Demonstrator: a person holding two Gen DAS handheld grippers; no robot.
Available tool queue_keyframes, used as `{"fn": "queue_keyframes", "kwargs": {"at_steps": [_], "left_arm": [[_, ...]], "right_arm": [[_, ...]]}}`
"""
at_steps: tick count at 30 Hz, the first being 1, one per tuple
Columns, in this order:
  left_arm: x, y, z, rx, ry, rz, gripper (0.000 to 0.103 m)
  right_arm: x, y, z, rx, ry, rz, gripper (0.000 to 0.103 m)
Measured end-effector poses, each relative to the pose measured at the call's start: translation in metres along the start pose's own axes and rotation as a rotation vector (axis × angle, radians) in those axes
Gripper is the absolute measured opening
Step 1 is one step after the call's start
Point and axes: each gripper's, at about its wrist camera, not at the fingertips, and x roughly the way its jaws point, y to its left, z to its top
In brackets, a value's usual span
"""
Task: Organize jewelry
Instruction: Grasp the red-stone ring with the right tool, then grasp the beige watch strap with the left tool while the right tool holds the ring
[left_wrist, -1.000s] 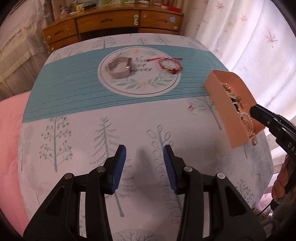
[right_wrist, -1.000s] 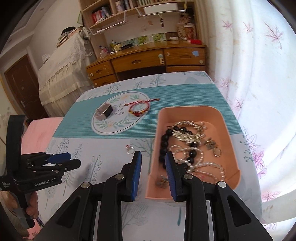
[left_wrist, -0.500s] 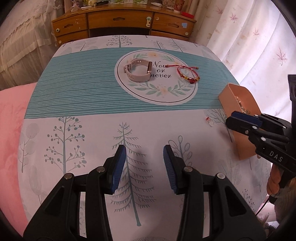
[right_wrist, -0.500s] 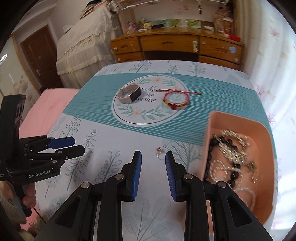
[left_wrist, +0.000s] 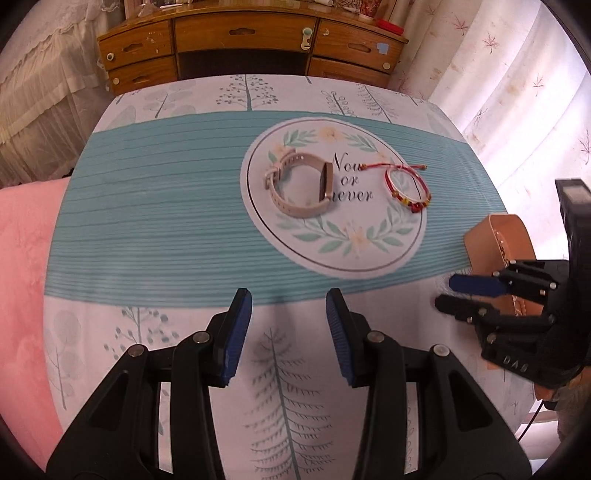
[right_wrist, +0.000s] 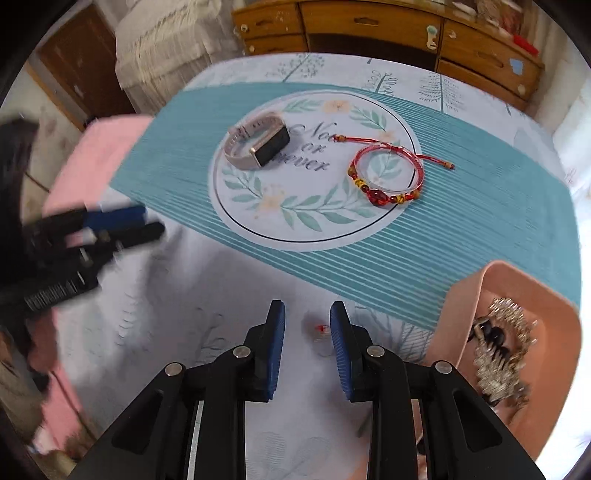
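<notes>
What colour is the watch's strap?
Pale beige, almost champagne. The watch strap shows best in the left wrist view, lying on the round printed mat.

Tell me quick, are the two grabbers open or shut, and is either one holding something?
Left gripper: open, holding nothing.
Right gripper: open, holding nothing; a small ring lies on the tablecloth between its fingers.

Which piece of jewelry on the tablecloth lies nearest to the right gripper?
The small ring, just ahead of the right gripper; the watch and red bracelet lie farther off.
</notes>
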Motion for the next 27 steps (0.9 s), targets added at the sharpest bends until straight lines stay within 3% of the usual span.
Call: {"fn": "queue_keyframes", "kwargs": {"at_steps": [6, 12, 16, 18, 21, 23, 27], "left_arm": [[0.003, 0.002, 0.014, 0.039, -0.001, 0.028, 0.039], [0.008, -0.007, 0.033, 0.114, -0.007, 0.030, 0.039], [0.018, -0.020, 0.048, 0.272, -0.005, 0.024, 0.039], [0.023, -0.027, 0.052, 0.405, -0.010, 0.036, 0.039], [0.034, -0.030, 0.058, 0.527, -0.003, 0.078, 0.039], [0.041, -0.022, 0.068, 0.534, 0.014, 0.090, 0.039], [0.050, -0.001, 0.095, 0.406, 0.038, 0.069, 0.039]], "right_arm": [[0.011, 0.012, -0.009, -0.099, 0.024, -0.103, 0.011], [0.008, 0.005, -0.007, -0.054, -0.019, -0.095, 0.008], [-0.007, -0.009, -0.003, 0.030, -0.074, -0.037, 0.008], [-0.015, -0.011, -0.002, 0.046, -0.090, -0.024, 0.008], [-0.026, -0.015, -0.001, 0.054, -0.117, -0.006, 0.008], [-0.031, -0.018, -0.001, 0.067, -0.130, 0.002, 0.008], [-0.035, -0.022, -0.002, 0.100, -0.152, 0.018, 0.008]]}}
